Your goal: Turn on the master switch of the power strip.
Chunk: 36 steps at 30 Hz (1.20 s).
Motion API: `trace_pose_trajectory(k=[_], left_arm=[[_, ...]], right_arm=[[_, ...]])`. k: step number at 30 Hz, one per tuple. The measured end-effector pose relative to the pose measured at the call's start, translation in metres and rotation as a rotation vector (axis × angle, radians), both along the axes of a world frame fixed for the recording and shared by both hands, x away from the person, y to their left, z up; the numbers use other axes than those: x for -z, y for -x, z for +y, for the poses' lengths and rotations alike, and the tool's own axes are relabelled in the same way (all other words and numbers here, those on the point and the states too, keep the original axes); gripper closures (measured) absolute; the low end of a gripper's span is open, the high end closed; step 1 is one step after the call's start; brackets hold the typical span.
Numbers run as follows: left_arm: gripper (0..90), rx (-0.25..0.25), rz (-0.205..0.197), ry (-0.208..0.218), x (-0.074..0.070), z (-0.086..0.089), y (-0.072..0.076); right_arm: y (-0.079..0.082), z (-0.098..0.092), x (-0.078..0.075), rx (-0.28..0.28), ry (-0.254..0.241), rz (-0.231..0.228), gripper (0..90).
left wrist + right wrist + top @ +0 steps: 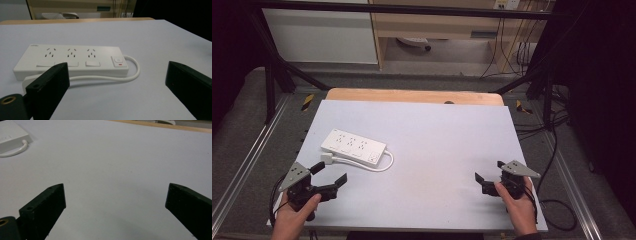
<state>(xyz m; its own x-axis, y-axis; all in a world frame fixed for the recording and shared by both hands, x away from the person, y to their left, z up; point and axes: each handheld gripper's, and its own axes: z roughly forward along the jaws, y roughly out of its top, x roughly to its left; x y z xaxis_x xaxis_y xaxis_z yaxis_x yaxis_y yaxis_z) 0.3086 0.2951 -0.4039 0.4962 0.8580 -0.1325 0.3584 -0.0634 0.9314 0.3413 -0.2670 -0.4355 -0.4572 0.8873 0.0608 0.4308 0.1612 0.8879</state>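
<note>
Nothing has been gripped yet, judging from the high view: the white power strip (354,145) lies flat left of centre on the grey desk (437,150), its short cord looped round to a plug (328,158) at its near left end. The left tongs (331,172) sit in the lower left of the frame, jaws wide apart, just short of that plug. The right tongs (489,171) wait at the lower right, also spread, well apart from the strip.

Left gripper view: the power strip (72,60) fills the middle of the frame, showing three sockets, a row of covers and a switch (118,61) with a red mark; a small logo at its upper left corner is too fine to read. Everything appears left to do.

Right gripper view: bare desk (120,165) between spread jaws, with the strip's end (11,136) at the upper left.
</note>
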Motion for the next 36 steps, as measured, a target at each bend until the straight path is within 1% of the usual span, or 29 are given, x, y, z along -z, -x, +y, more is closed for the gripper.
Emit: trace_pose_trajectory(k=[5, 7, 9, 11, 15, 16, 17, 20, 23, 30, 31, 33, 36], left_arm=[[5.7, -0.002, -0.013, -0.007, -0.006, -0.004, -0.005], [6.0, -0.006, -0.011, 0.003, -0.009, -0.008, -0.009], [6.3, -0.004, -0.014, 0.002, -0.010, -0.010, -0.010], [6.3, 0.006, -0.020, 0.004, -0.014, -0.017, -0.014], [6.3, 0.014, -0.024, 0.004, -0.019, -0.023, -0.019], [6.1, 0.020, -0.028, -0.004, -0.021, -0.026, -0.022], [6.1, 0.024, -0.031, -0.011, -0.021, -0.027, -0.023], [6.1, 0.022, -0.027, -0.007, -0.022, -0.029, -0.025], [6.1, 0.023, -0.033, -0.009, -0.026, -0.029, -0.029], [6.6, 0.015, -0.061, 0.007, -0.035, -0.031, -0.041], [6.6, 0.017, -0.063, 0.006, -0.036, -0.031, -0.042], [6.5, 0.030, -0.077, 0.018, -0.038, -0.032, -0.044], [6.4, 0.032, -0.084, 0.022, -0.040, -0.035, -0.047]], right_arm=[[0.000, -0.001, 0.000, -0.005, 0.003, -0.005, 4.8], [0.000, -0.001, 0.000, -0.009, 0.004, -0.003, 5.1], [0.000, -0.001, -0.001, -0.009, 0.004, -0.003, 5.2], [0.000, -0.002, -0.001, -0.007, 0.001, -0.006, 5.4], [0.000, -0.003, -0.002, -0.006, -0.004, -0.010, 5.9], [0.000, -0.003, -0.002, -0.005, -0.003, -0.014, 5.9], [0.001, -0.004, -0.002, -0.003, -0.004, -0.016, 5.9], [0.001, -0.005, -0.002, 0.000, -0.015, -0.012, 5.3], [0.000, -0.006, -0.002, 0.003, -0.019, -0.011, 5.1], [0.001, -0.005, -0.002, 0.011, -0.025, -0.016, 5.1], [0.001, -0.005, -0.002, 0.012, -0.025, -0.018, 5.0], [0.001, -0.005, -0.002, 0.011, -0.024, -0.015, 4.0], [0.001, -0.004, -0.002, 0.013, -0.016, -0.012, 3.6]])
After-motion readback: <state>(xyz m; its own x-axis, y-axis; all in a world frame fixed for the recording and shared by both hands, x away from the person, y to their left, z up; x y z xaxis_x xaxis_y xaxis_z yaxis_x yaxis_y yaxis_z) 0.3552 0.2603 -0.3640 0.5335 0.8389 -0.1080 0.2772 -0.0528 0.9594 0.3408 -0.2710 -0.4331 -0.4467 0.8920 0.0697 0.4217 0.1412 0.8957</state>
